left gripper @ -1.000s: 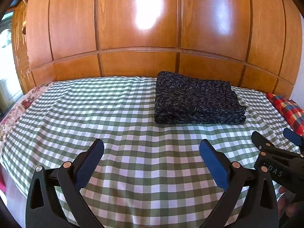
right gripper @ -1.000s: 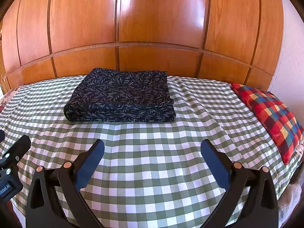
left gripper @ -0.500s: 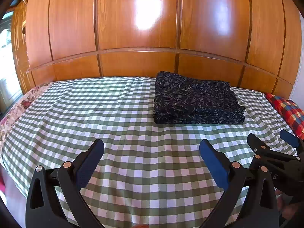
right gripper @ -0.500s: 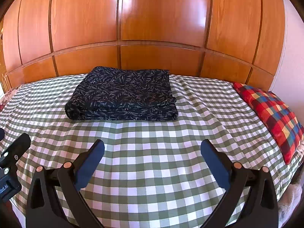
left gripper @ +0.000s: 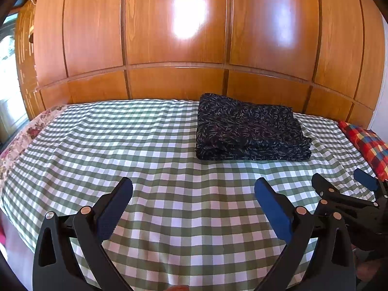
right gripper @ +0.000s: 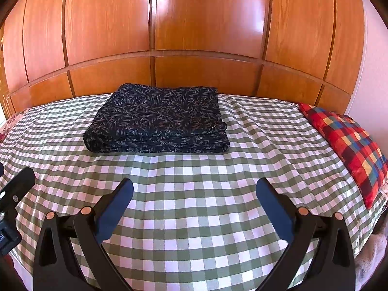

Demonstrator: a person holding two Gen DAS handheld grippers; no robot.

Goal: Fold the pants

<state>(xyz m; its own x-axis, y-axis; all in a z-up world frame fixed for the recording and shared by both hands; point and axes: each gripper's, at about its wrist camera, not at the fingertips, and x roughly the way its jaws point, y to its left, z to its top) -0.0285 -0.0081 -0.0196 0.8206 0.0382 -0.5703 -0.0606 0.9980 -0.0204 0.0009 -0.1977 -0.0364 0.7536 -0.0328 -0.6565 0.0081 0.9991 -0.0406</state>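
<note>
Pants folded on bed, both grippers open and empty

Pants (left gripper: 249,131) are lying as one folded bundle, count 1, dark fabric with a small leaf print, several layers showing along the near edge. The bundle is resting on the green-and-white checked bedspread (left gripper: 145,145), toward the far side of the bed, close to the wooden headboard panels (left gripper: 174,82) but whether touching them cannot be told. In the right wrist view the same bundle (right gripper: 157,123) is sitting left of centre.

Left gripper (left gripper: 194,194) is hovering above the near part of the bedspread, jaws spread wide, nothing between the two blue pads (left gripper: 271,206). Right gripper (right gripper: 194,194) is doing likewise: jaws wide apart, holding nothing, two blue pads (right gripper: 114,208) facing inward. Both grippers are well apart from the pants.

Grippers counted: 2. The right one is also showing at the right edge of the left wrist view (left gripper: 344,194); part of the left one's body is showing at the left edge of the right wrist view.

One red plaid cushion (right gripper: 349,145) is lying at the right side of the bed, apart from the pants. One strip of floral fabric (left gripper: 24,135) is showing along the left edge of the bed, under the checked cover.
</note>
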